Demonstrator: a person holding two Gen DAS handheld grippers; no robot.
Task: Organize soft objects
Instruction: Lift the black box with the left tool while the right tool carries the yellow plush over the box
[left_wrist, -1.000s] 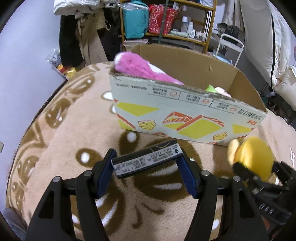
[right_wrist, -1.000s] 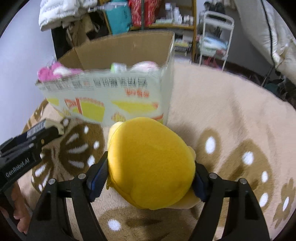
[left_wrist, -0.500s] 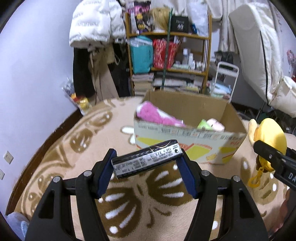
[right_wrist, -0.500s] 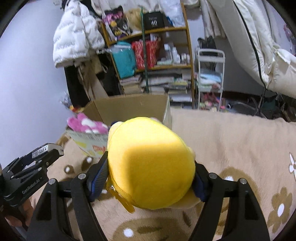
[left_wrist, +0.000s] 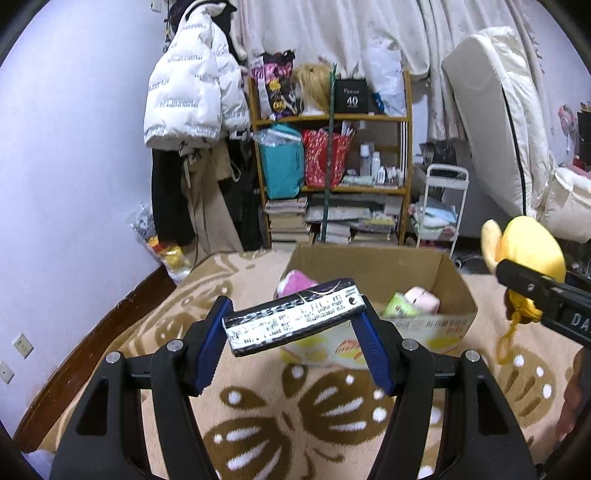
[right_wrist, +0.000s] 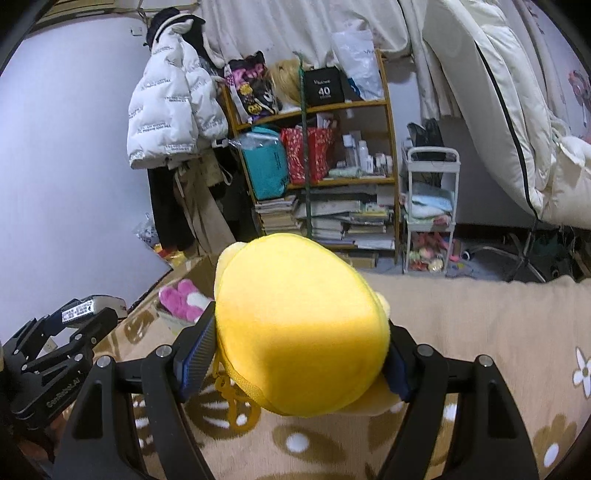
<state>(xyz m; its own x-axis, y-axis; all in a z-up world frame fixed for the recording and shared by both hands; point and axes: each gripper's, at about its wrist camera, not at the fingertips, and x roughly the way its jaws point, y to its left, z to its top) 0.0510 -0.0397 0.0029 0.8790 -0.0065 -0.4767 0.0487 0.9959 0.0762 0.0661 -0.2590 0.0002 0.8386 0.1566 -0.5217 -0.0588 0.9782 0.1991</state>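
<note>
My left gripper (left_wrist: 295, 325) is shut on a flat black and white packet (left_wrist: 293, 321), held up in front of an open cardboard box (left_wrist: 448, 280) on the blanket. A pink plush (left_wrist: 295, 281), a green item (left_wrist: 397, 304) and a pale pink item (left_wrist: 423, 300) lie in the box. My right gripper (right_wrist: 297, 350) is shut on a round yellow plush (right_wrist: 299, 332), held above the blanket to the right of the box. The plush also shows in the left wrist view (left_wrist: 532, 247). The left gripper and packet also show in the right wrist view (right_wrist: 90, 308).
A beige patterned blanket (left_wrist: 314, 417) covers the surface under both grippers. Behind it stand a wooden shelf (left_wrist: 332, 184) full of bags and books, a white trolley (right_wrist: 430, 210), hanging coats (left_wrist: 192, 107) and white bedding (right_wrist: 517, 129) at the right.
Both grippers have risen and pulled back from the box, each keeping its grip. The box now looks smaller and lower, and more of the room is in view.
</note>
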